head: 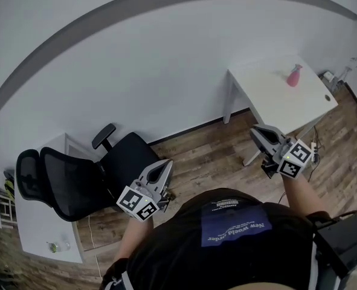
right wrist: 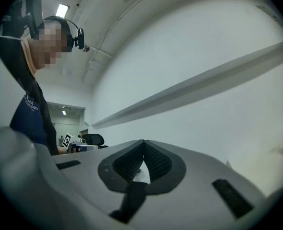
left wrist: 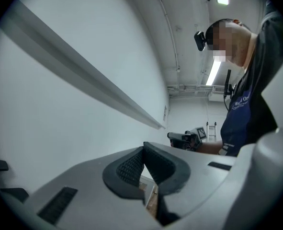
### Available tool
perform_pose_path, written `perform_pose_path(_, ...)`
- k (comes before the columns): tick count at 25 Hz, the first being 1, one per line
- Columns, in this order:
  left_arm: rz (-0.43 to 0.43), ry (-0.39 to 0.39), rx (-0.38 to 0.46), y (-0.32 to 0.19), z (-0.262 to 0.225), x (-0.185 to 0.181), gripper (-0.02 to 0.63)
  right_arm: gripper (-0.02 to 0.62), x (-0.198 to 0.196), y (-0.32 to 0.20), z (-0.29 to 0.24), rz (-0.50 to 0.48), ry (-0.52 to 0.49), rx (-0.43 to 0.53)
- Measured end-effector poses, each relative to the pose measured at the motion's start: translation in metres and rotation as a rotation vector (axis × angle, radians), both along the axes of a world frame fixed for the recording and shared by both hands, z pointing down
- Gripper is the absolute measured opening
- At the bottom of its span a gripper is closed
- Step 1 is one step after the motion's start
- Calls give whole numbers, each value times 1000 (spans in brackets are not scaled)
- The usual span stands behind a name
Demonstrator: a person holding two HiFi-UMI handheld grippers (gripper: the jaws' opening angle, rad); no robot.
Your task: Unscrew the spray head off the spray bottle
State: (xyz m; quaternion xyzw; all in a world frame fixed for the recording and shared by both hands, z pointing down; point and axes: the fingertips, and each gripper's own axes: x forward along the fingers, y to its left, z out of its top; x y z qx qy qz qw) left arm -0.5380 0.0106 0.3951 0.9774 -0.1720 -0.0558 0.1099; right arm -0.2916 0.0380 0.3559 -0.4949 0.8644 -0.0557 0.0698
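Jaws clenched on both sides, nothing between them: left gripper (head: pixel 164 165) empty, right gripper (head: pixel 258 133) empty, both pointing level. Further out, pink bottle (head: pixel 294 76) upright on the white worktop (head: pixel 269 98), well apart from either gripper, spray head apparently on. Risk ahead: reaching in with jaws shut and tipping the light bottle instead of gripping it. Right gripper view catches the bottle at its far right edge; left gripper view misses it, showing wall and the other gripper instead.

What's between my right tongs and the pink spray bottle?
Head view: only bare white tabletop between the right tongs and the spray bottle.
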Motion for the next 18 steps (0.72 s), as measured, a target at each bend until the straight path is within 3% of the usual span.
perform_pose_path(8,-6,3,-3,-72,9,54,-12,-6,55,-73,11,-12,2,-11)
perform_pose_path(18,-111,22,8,-180,-10,156,-12,-6,133,-204,-3,-177,70,21)
